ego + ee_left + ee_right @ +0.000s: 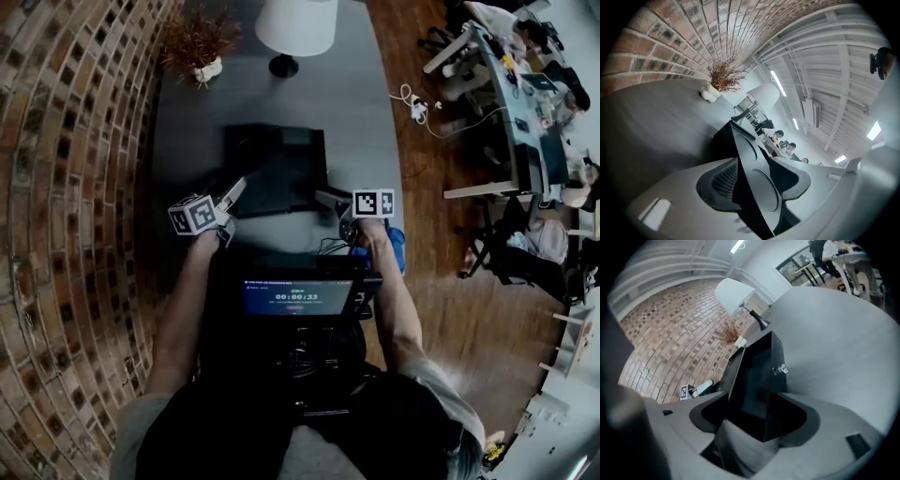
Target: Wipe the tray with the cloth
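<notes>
At tray [277,169] edge | left tool [236,188] clamped | right tool [330,198] loosely astride opposite edge

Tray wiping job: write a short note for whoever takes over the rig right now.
Left gripper: jaws shut on the tray at its left edge.
Right gripper: jaws apart, the tray's right edge between them.
The tray is at the middle of the grey table.
Cloth: not clearly in view; a blue thing by the right hand might be it.
Done: no wiping shown.
Left: take the cloth and wipe the tray.
</notes>
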